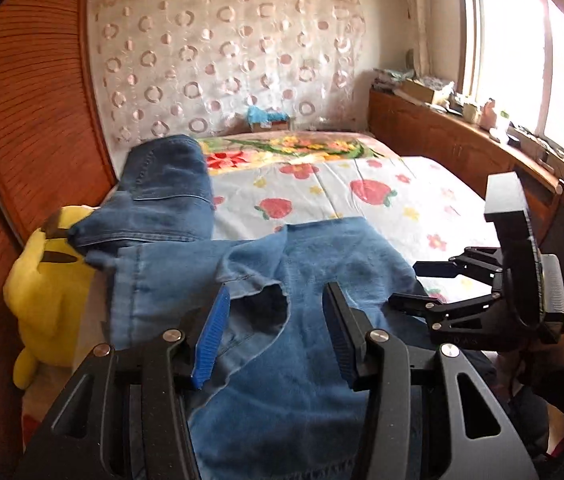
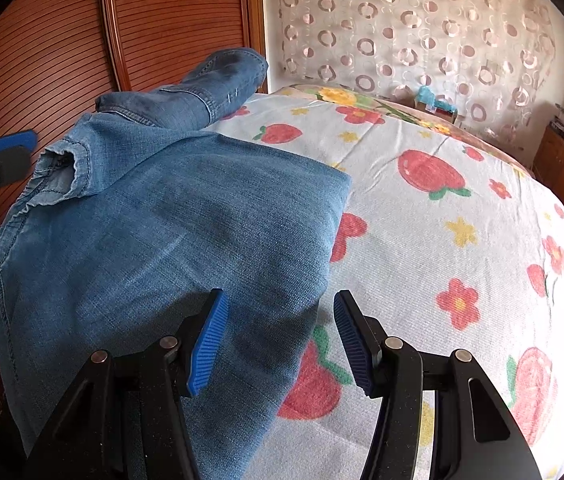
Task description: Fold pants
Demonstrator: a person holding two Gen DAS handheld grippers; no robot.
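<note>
Plainly, both tongs hang spread with nothing pinched: the left tongs (image 1: 275,334) over the frayed hem, the right tongs (image 2: 279,340) over the near right edge of the pants (image 2: 169,240). To fold well, I would bite each set onto a single clean edge, lift evenly, and lay the cloth over without dragging. The pants are washed blue denim, partly doubled already, lying on the near left of the bed (image 2: 462,208); farther off one darker leg trails toward the wooden wardrobe (image 2: 161,20), past a yellow plush toy (image 1: 49,280).
</note>
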